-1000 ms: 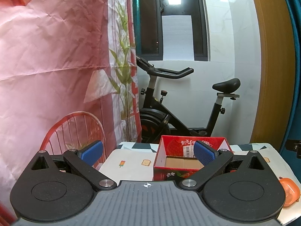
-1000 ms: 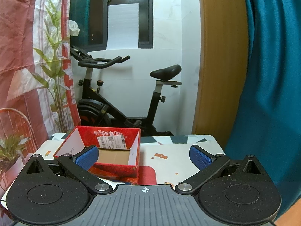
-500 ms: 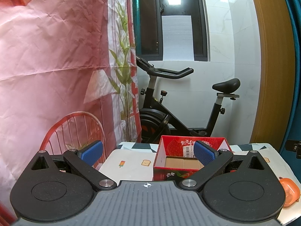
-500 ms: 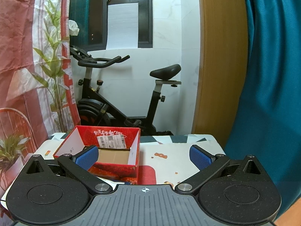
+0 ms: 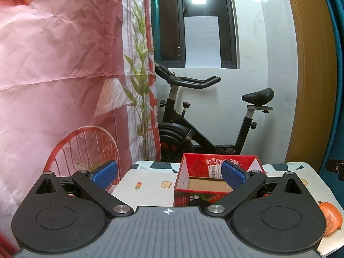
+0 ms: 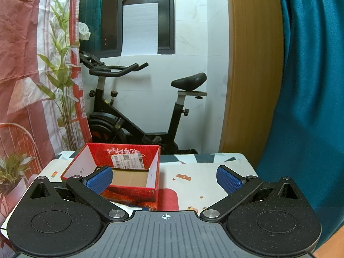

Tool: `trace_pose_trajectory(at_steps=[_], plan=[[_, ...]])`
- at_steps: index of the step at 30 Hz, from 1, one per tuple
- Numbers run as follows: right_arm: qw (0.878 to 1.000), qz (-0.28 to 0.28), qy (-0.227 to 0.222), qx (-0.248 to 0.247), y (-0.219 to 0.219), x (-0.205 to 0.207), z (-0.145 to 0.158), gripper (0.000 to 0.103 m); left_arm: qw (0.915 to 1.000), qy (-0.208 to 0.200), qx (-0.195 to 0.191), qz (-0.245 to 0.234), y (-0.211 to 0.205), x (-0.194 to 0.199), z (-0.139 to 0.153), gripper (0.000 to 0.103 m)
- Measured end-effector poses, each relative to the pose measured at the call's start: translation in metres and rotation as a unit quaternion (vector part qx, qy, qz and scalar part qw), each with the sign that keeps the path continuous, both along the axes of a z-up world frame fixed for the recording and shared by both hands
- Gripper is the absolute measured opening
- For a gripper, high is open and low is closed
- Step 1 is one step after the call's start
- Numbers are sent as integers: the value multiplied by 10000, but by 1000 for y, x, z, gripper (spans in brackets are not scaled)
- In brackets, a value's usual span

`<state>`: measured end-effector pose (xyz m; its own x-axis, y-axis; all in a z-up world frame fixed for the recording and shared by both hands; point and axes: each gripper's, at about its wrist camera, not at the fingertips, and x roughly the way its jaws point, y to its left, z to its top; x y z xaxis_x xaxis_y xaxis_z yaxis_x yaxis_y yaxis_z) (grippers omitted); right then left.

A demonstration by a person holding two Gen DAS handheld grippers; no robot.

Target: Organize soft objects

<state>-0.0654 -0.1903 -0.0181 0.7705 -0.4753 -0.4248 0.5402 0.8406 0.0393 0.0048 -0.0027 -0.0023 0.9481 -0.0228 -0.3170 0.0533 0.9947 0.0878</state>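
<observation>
A red open cardboard box with a bare brown floor stands on the patterned table; it also shows in the right wrist view. My left gripper is open and empty, held above the table's near side, its right pad in front of the box. My right gripper is open and empty, its left pad in front of the box. An orange soft object lies at the table's right edge, partly hidden by the left gripper's body.
A black exercise bike stands behind the table against the white wall. A pink printed curtain hangs on the left. A teal curtain and a wooden door frame are on the right.
</observation>
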Motion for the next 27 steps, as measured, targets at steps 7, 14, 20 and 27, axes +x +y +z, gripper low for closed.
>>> trace_pose_trajectory(at_steps=[7,14,20,27], plan=[[10000,-20,17,-1,0,0,-1,103,10000,1,-1,2,0,0,0,103],[10000,-11,21,9,-1,0,-3,103,10000,11,-4,-6,-1,1,-2,103],[10000,-7,23,3,0,1,-3,103,10000,36,-41,-27,0,2,-3,103],[9999,73,-49,111,2,2,-9,103,9999,-60,-52,-71,0,4,-10,103]])
